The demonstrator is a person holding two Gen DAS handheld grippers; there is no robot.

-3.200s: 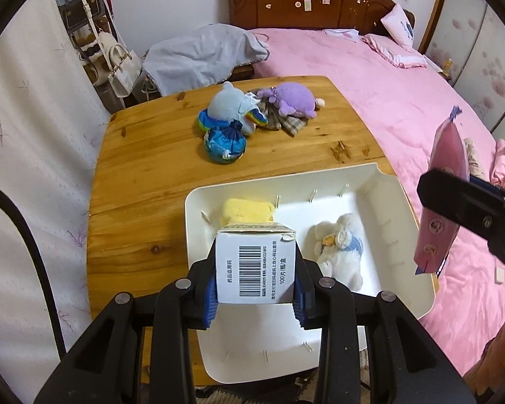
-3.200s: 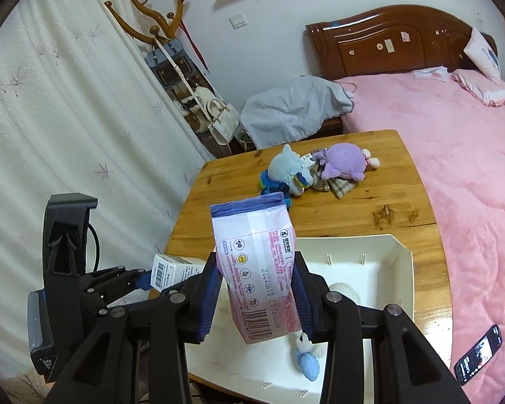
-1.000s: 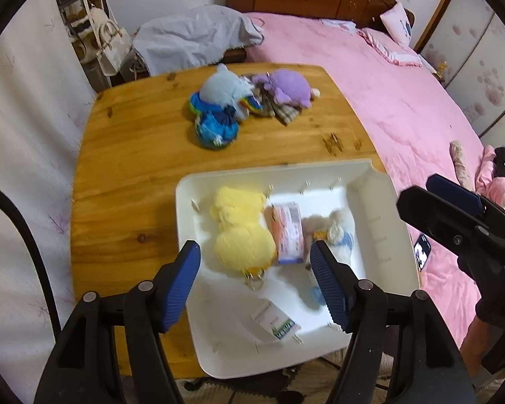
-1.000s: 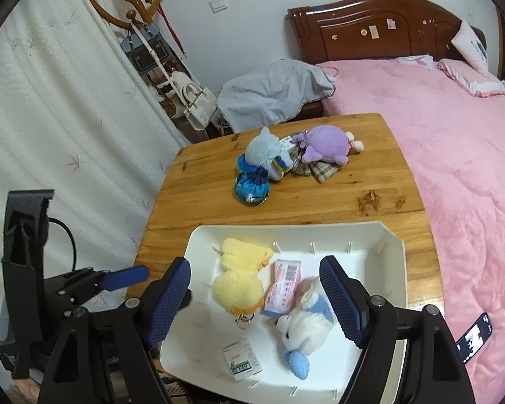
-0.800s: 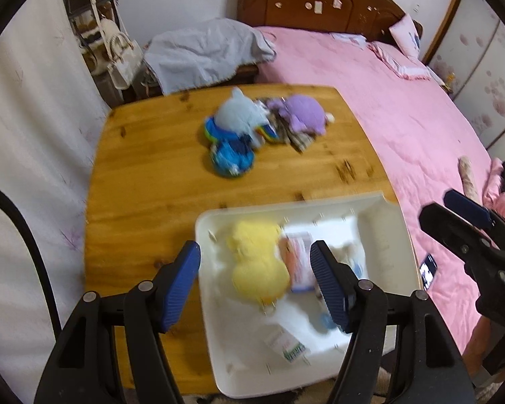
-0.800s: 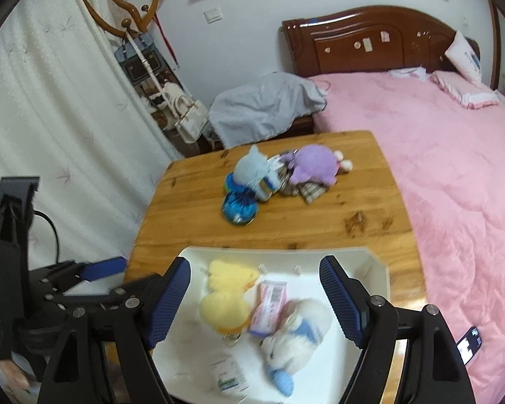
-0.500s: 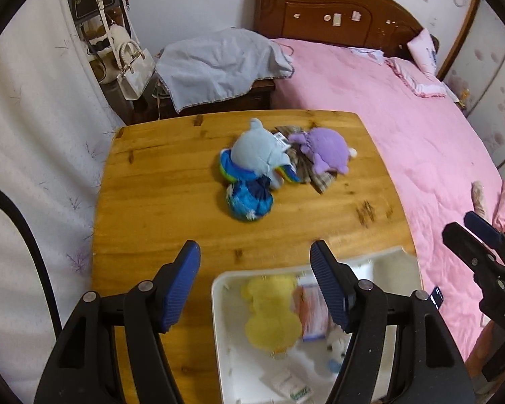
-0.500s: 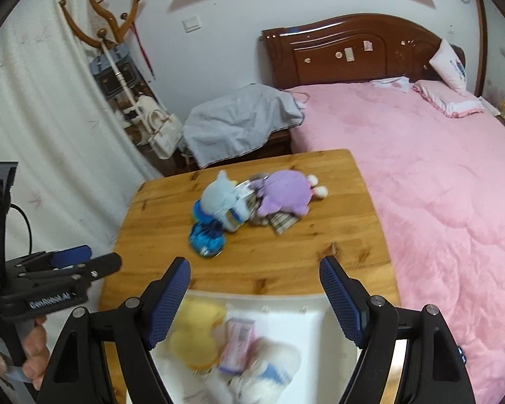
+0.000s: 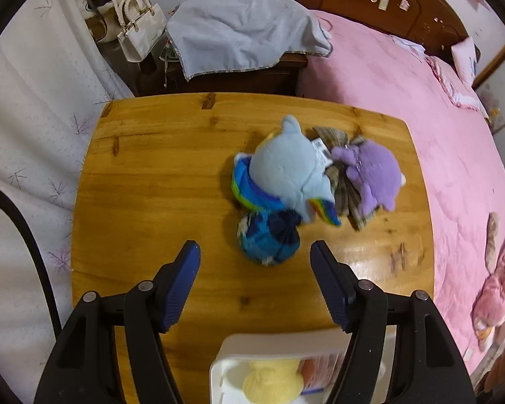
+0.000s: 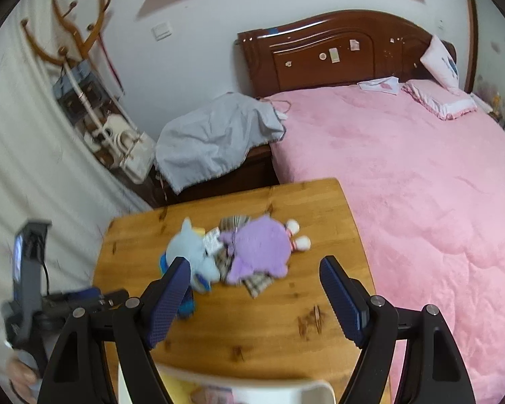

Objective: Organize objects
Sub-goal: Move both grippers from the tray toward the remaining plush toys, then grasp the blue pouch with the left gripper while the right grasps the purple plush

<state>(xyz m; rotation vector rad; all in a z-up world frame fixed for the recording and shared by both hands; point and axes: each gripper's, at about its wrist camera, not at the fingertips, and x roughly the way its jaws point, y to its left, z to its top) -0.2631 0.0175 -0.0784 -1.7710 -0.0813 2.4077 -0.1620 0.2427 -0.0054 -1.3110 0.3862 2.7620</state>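
On the wooden table (image 9: 158, 181) lie a light blue plush (image 9: 286, 171), a purple plush (image 9: 375, 176) on a plaid cloth, and a round blue bundle (image 9: 269, 239). My left gripper (image 9: 254, 252) hangs open above the table, the blue bundle just beyond its tips. My right gripper (image 10: 254, 266) is open too, framing the purple plush (image 10: 257, 252) and the light blue plush (image 10: 192, 252) from above. The white tray (image 9: 219, 367) at the near edge holds a yellow plush (image 9: 272, 382) and a pink packet. The left gripper's body shows at the left of the right wrist view.
A pink bed (image 10: 404, 175) borders the table's right side. A grey cloth (image 9: 242, 33) covers a nightstand behind the table. Handbags (image 9: 138, 37) hang on a coat rack by the white curtain at the left. The tray's rim (image 10: 225, 387) shows at the bottom of the right wrist view.
Both grippers let go of their box and packet into the tray, then moved away from it toward the plush toys at the table's far side. The tray has slid to the bottom edge of both views.
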